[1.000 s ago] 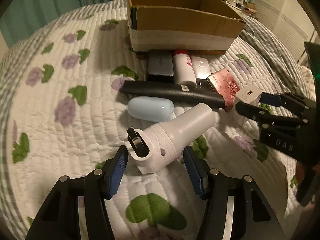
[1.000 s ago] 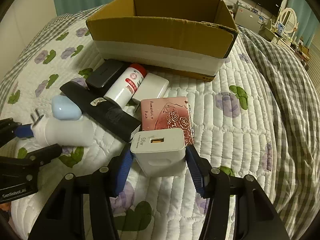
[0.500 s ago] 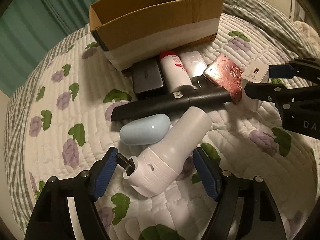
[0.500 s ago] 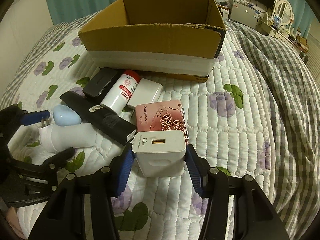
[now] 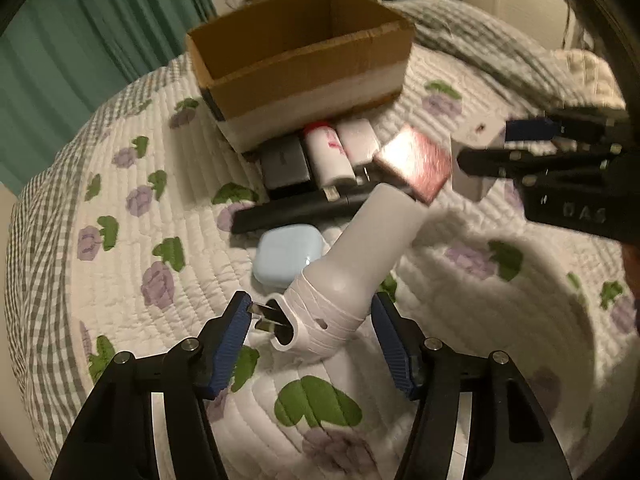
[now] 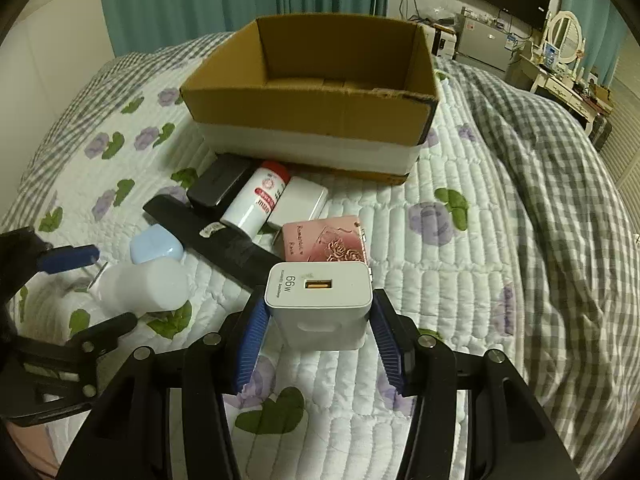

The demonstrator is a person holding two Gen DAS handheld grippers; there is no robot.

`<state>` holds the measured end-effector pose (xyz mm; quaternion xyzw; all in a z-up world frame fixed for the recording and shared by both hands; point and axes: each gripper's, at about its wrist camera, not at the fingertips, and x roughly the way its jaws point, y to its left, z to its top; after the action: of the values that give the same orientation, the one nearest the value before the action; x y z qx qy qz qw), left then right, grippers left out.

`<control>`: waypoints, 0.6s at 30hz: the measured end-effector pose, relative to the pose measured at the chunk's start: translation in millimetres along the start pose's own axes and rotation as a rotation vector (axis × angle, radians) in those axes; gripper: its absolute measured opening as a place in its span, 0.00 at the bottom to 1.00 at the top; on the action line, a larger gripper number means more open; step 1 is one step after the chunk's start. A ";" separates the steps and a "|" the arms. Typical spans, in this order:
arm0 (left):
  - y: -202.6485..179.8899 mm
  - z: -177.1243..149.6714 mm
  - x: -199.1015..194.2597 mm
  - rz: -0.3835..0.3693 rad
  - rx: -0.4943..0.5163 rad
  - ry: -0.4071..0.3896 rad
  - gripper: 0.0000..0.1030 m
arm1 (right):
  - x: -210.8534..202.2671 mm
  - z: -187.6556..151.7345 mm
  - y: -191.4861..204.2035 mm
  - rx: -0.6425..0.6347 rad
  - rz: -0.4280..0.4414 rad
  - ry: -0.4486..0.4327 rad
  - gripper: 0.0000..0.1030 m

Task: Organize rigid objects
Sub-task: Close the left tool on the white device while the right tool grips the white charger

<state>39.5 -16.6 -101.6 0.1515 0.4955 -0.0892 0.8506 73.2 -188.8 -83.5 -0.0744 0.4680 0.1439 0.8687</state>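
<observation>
Both my tools have come up off the quilt [image 6: 460,304] over the last second, and the cardboard box [image 6: 320,120] now sits lower ahead of each, so I judge both picks done and the carry begun. My left gripper [image 5: 312,322] pinches the white plug-in device [image 5: 352,272] by its ribbed base, prongs against the left pad. The blue case [image 5: 286,254] and black bar [image 5: 292,210] lie just beyond it. My right gripper [image 6: 316,320] is clamped on the 66W charger [image 6: 320,300], with the pink rose tin [image 6: 324,240] right ahead of it. Next, I expect, comes dropping both into the box.
</observation>
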 end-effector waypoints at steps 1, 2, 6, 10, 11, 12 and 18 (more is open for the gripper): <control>2.7 2.6 -4.2 -0.001 -0.016 -0.009 0.60 | -2.3 1.1 -0.7 0.003 0.000 -0.004 0.49; 6.9 6.8 -9.2 0.000 -0.035 -0.024 0.60 | -5.2 2.9 -1.5 0.006 0.002 -0.009 0.49; 25.3 28.2 -24.1 -0.016 -0.122 -0.062 0.22 | -23.1 17.0 -2.8 0.004 0.009 -0.053 0.49; 24.4 44.8 -15.5 -0.072 -0.108 -0.040 0.18 | -40.6 38.4 -5.9 0.006 0.007 -0.094 0.49; 21.2 43.1 -9.7 -0.087 -0.103 -0.023 0.18 | -43.0 41.5 -7.2 0.010 0.010 -0.102 0.49; 17.8 40.6 -3.9 -0.083 -0.096 -0.012 0.18 | -44.1 42.7 -9.0 0.015 0.010 -0.108 0.49; 2.7 13.0 13.9 -0.026 -0.005 0.047 0.73 | -24.0 31.9 -16.9 0.033 0.007 -0.065 0.49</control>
<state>57.7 -18.6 -107.2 0.1451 0.5177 -0.0953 0.8378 91.3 -200.7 -46.0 -0.0535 0.4422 0.1416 0.8840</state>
